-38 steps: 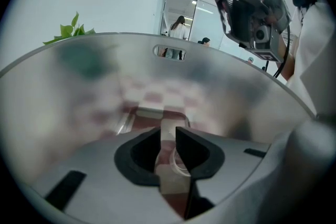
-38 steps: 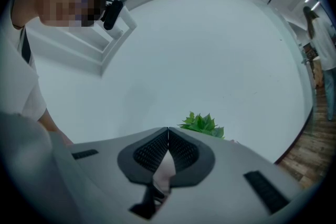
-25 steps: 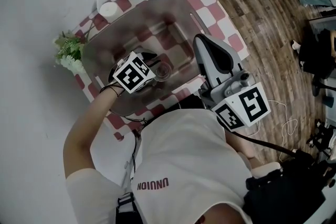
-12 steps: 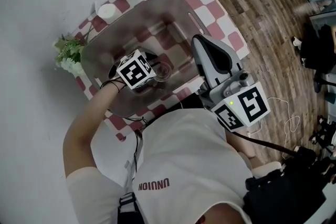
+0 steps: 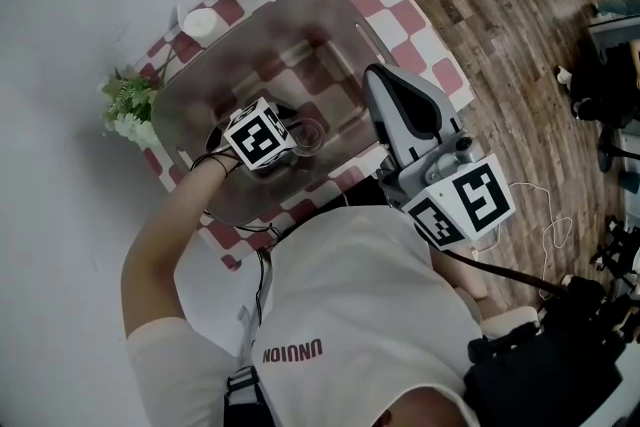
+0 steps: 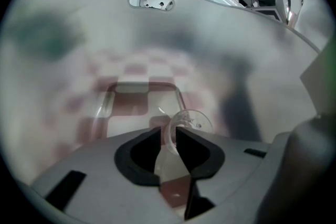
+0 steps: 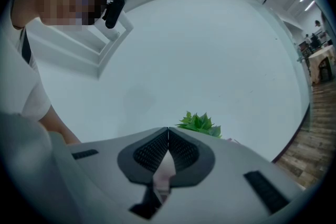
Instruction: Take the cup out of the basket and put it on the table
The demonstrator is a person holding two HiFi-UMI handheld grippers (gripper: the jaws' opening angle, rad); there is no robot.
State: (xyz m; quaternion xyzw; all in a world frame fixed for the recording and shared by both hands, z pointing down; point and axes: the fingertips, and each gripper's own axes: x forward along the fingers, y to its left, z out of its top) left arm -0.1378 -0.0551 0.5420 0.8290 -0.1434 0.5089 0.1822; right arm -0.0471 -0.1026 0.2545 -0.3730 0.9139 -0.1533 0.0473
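Our head camera looks steeply down from above the basket. It sits far enough off to take in the whole basket, the checked worktop under it and the wooden floor beyond. The left gripper carries its camera inside the basket, low and close over its bottom, facing the far wall and its handle slot. That view shares the basket's inside and the cup with the head view. The right gripper holds its camera just beside the basket, tilted up at the white wall. It shares only the plant behind the basket with the head view.
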